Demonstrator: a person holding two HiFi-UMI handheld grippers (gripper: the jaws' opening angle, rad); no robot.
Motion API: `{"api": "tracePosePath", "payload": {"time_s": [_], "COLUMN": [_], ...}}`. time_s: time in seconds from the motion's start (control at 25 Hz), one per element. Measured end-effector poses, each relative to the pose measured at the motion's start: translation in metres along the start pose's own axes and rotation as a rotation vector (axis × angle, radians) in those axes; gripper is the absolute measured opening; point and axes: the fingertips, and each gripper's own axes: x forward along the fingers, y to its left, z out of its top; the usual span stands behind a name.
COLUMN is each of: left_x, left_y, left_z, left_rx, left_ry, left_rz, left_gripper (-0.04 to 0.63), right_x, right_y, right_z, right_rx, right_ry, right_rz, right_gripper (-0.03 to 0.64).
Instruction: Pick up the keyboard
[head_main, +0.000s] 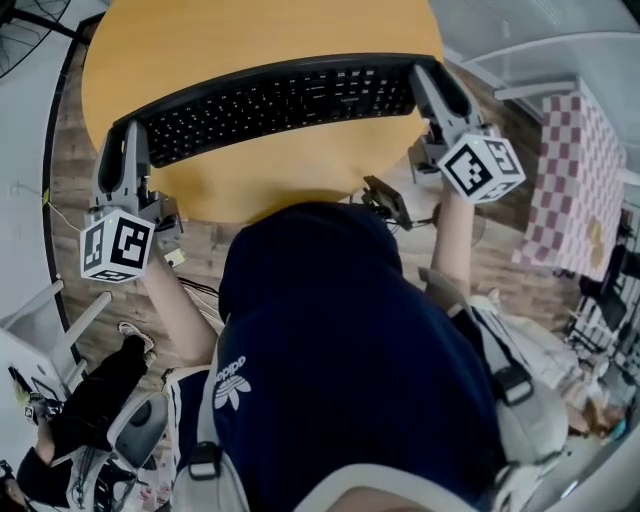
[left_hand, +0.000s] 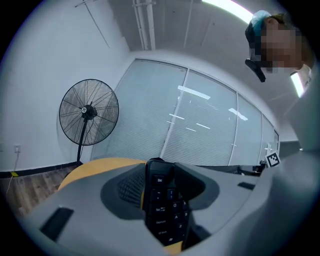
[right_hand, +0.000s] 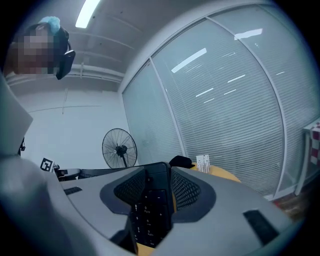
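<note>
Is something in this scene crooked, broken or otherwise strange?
Nothing stands out. The keyboard spans the round table with its keys up. The left gripper is shut on one end and the right gripper on the other. No damage shows.

Your navy top (head_main: 340, 340) bears a white logo (head_main: 231, 381); left gripper (head_main: 128, 128) and right gripper (head_main: 426, 72) are grey, with black-and-white cubes (head_main: 116, 245).

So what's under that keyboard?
Only the round yellow table shows under the keyboard, held at its ends by the left hand-held gripper and right hand-held gripper. The part directly beneath it is covered.
</note>
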Motion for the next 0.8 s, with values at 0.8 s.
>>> {"api": "tracePosePath", "payload": {"time_s": [0.8], "left_x": [0.017], "left_y": [0.003], "left_z": [-0.001], "left_rx": [-0.002], "left_ry": [-0.094], "left_rz": [-0.057], "left_gripper": [0.164], "right_x": [-0.014], "right_y": [0.003], "right_z": [-0.001], "right_rx": [-0.042], "right_ry": [-0.109], "right_rz": [-0.082], "right_gripper": [0.153]}}
